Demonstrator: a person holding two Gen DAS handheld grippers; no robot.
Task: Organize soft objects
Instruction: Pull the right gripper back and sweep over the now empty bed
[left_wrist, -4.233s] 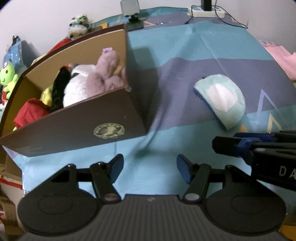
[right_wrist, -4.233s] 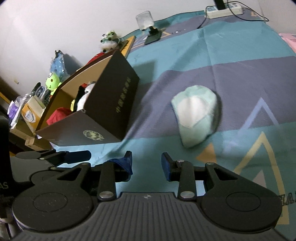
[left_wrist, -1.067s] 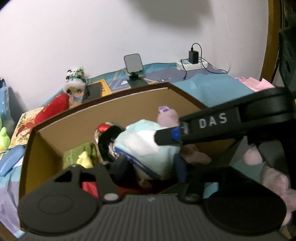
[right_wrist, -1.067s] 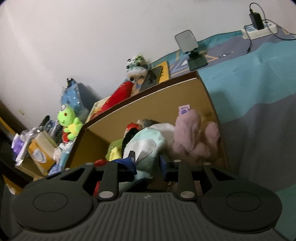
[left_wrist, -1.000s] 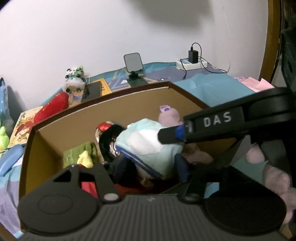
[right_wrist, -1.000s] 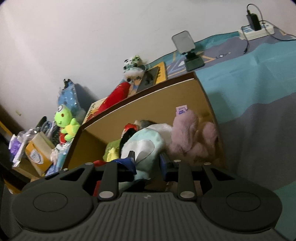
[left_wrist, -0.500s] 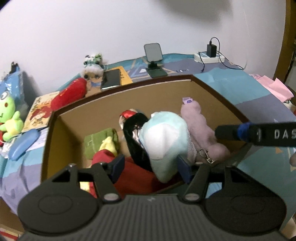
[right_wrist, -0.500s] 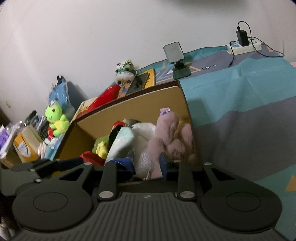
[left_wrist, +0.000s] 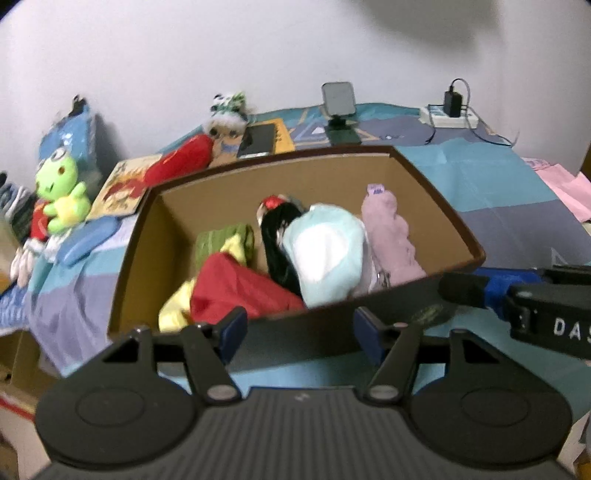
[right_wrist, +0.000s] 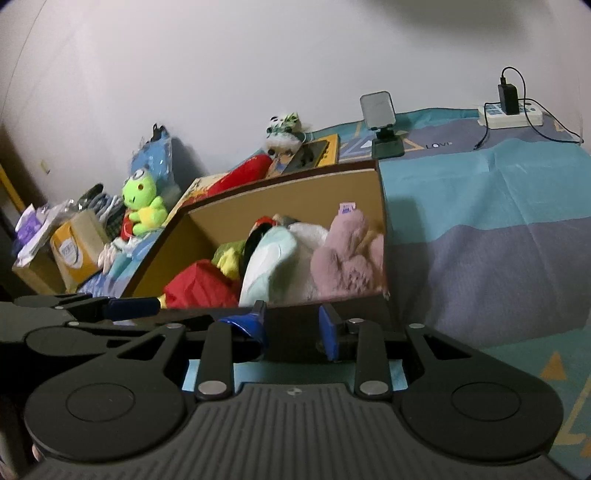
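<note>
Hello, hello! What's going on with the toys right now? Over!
Both hand-held grippers, left and right, open, empty. Mint plush sits in cardboard box. Nothing blocking.

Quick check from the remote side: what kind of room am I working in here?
Most likely a bedroom or playroom corner at home. A cardboard box of plush toys sits on a patterned blue cloth against a plain wall, with a frog plush and a power strip nearby.

Matt cardboard box (left_wrist: 424, 184), fluffy plush toys (pink (left_wrist: 391, 236) shaggiest), woven cloth (right_wrist: 498, 221)
</note>
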